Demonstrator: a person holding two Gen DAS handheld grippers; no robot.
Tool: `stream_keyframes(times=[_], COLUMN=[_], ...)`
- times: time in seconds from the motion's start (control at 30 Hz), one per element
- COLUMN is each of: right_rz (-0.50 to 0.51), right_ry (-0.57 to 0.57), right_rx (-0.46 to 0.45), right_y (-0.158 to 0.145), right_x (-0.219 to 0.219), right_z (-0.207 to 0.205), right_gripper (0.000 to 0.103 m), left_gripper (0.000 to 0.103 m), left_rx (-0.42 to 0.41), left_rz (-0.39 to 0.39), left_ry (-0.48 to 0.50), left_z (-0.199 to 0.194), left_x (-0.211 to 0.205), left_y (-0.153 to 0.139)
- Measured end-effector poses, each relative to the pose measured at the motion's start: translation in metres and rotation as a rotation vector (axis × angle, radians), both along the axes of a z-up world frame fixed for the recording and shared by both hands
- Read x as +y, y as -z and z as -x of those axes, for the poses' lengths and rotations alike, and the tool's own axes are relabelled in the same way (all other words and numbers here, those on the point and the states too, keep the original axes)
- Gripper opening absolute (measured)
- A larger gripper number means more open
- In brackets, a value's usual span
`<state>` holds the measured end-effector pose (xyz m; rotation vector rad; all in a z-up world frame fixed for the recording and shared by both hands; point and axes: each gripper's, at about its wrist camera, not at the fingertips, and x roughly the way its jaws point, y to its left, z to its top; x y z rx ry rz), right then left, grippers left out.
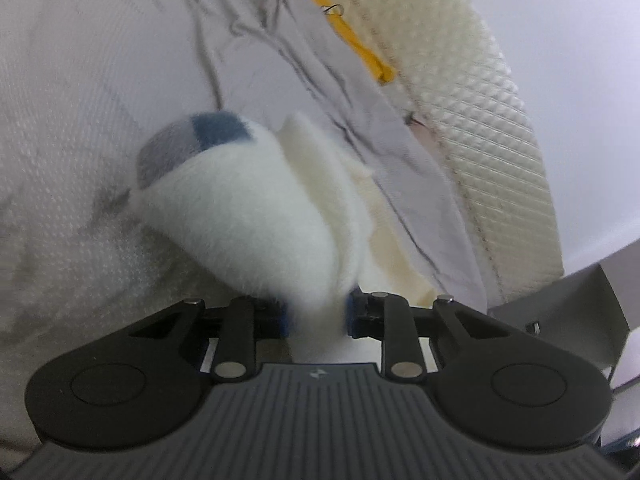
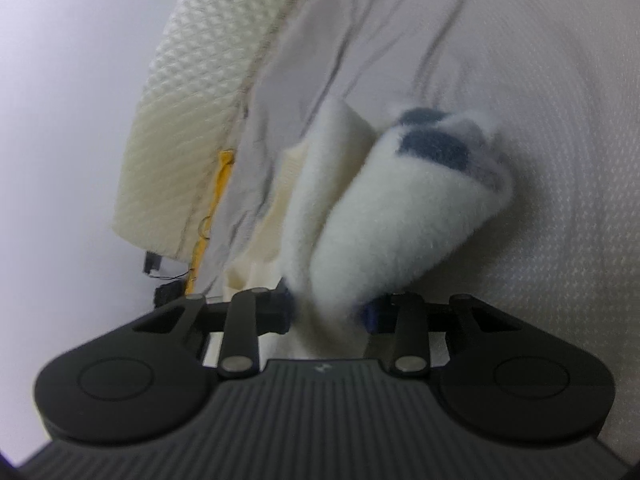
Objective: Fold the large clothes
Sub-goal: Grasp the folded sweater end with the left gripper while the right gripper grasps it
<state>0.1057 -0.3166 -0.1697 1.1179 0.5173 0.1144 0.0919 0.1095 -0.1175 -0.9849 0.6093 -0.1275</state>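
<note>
Nearest you, your left claw (image 1: 318, 314) is clamped on a bunched fold of the white fleece garment (image 1: 256, 216), the blue pads biting the cloth from both sides. Your right claw (image 2: 326, 310) is clamped on another bunch of the same fleece garment (image 2: 372, 216), with the fabric squeezed between its pads as well.

Just beyond each claw the fleece rises in a thick roll, and a blue patch (image 1: 218, 130) shows at its far end. The garment hangs from your grips over the white bed sheet (image 1: 80, 120); how much of it rests on the sheet I cannot tell, since the roll hides what lies under it.

Farther off, a grey cloth (image 1: 360, 120) lies rumpled on the bed, with a yellow strip (image 1: 352, 32) and the quilted mattress edge (image 1: 480, 128) past it.

The risks, as I judge them: each grip holds several layers, so a hidden layer may slip free and spoil the fold line. If your hands travel unevenly, the fleece will twist. Its trailing part could also snag and drag the grey cloth along.
</note>
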Motion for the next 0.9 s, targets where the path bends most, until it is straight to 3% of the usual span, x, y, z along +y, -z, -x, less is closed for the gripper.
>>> stream_keyframes(times=[0.23, 0.43, 0.47, 0.63, 0.9], right_rz=[0.015, 0.052, 0.062, 0.053, -0.033], right_ry=[-0.038, -0.043, -0.049, -0.067, -0.082], right_rx=[-0.026, 0.0, 0.007, 0.015, -0.058], right_y=[-0.02, -0.025, -0.024, -0.017, -0.047], right_x=[-0.004, -0.003, -0.002, -0.004, -0.015], right_z=[0.051, 0.085, 0.087, 0.085, 0.06], right_gripper=[0.036, 0.037, 0.037, 0.039, 0.048], left_gripper=[0.028, 0.029, 0.029, 0.03, 0.034], left_rx=[0.008, 0.054, 0.054, 0.036, 0.017], left_rz=[-0.05, -0.04, -0.067, -0.125, -0.078], left_ry=[0.048, 0.078, 0.079, 0.07, 0.051], left_z=[0.04, 0.077, 0.079, 0.079, 0.039], left_x=[0.001, 0.007, 0.005, -0.001, 0.001], left_y=[-0.044, -0.032, -0.03, -0.029, -0.056])
